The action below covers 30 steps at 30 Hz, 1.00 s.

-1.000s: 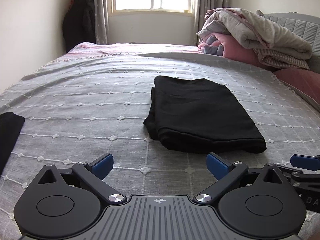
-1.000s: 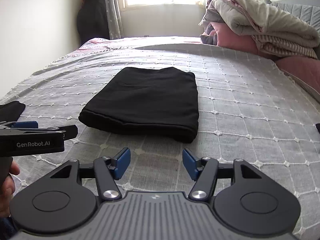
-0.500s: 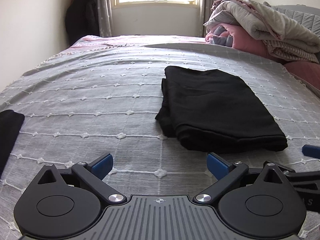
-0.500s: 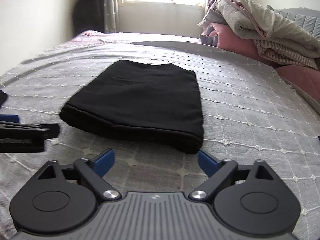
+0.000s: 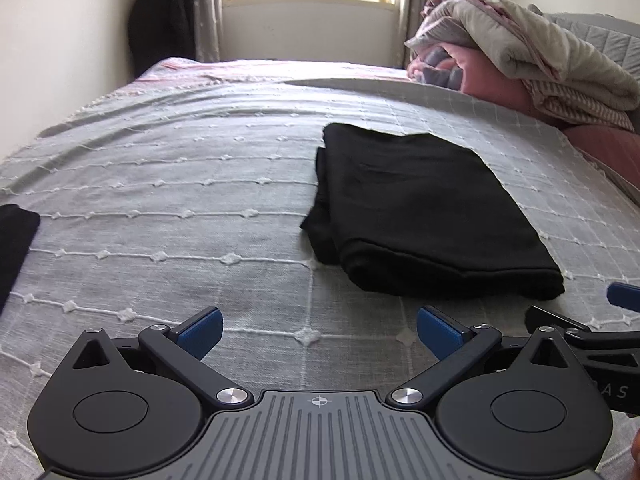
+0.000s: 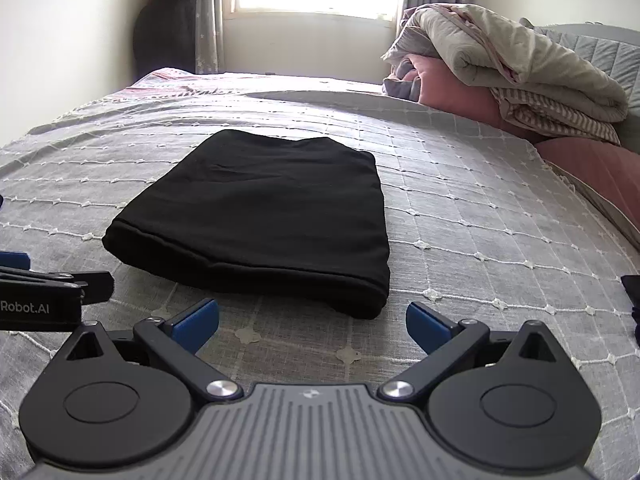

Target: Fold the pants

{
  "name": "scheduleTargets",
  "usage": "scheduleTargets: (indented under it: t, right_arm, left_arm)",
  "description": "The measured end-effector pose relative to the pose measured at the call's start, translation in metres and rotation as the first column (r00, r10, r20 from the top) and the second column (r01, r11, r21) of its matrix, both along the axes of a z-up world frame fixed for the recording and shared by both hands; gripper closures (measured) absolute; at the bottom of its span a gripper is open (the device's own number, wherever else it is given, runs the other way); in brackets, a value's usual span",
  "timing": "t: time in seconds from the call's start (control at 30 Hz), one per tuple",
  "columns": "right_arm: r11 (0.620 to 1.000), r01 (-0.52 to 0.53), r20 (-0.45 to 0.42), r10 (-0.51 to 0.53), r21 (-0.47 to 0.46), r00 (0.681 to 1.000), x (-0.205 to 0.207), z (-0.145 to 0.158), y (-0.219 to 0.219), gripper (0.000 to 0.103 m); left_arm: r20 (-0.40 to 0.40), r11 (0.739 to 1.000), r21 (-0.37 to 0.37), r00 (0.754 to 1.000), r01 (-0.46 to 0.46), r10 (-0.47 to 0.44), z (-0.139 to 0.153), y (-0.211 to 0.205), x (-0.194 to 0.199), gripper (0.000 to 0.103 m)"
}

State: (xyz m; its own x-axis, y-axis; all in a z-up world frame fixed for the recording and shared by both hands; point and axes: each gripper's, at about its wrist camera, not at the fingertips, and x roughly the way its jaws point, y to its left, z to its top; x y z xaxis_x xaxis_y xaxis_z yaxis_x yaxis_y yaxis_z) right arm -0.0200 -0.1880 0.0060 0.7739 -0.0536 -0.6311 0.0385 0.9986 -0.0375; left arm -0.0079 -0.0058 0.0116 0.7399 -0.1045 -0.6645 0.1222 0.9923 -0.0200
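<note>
Right gripper (image 6: 312,322) fingers widened since a second ago, now spread wide, nothing held; left gripper (image 5: 318,334) unchanged, wide, empty; black pants (image 6: 264,216) laid folded on grey bedspread (image 6: 480,216), just ahead; fold judged complete

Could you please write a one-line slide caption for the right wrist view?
Open right claw poised just short of the folded black pants on the grey bedspread.

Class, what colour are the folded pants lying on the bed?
Black. The folded pants show best in the right wrist view.
</note>
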Motion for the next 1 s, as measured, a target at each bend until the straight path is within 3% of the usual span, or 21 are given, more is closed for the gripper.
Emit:
scheduleTargets:
  t: [0.53, 1.0]
  right_arm:
    - [0.999, 0.047, -0.006, -0.047, 0.017, 0.999, 0.0024, -0.0007, -0.0035, 0.000]
    - [0.999, 0.042, -0.007, -0.041, 0.015, 0.999, 0.0020, -0.0012, -0.0041, 0.000]
  left_arm:
    - [0.011, 1.000, -0.009, 1.000, -0.016, 0.016, 0.0008, 0.0016, 0.0004, 0.000]
    - [0.015, 0.999, 0.037, 1.000, 0.013, -0.013, -0.0001, -0.0055, -0.0023, 0.000]
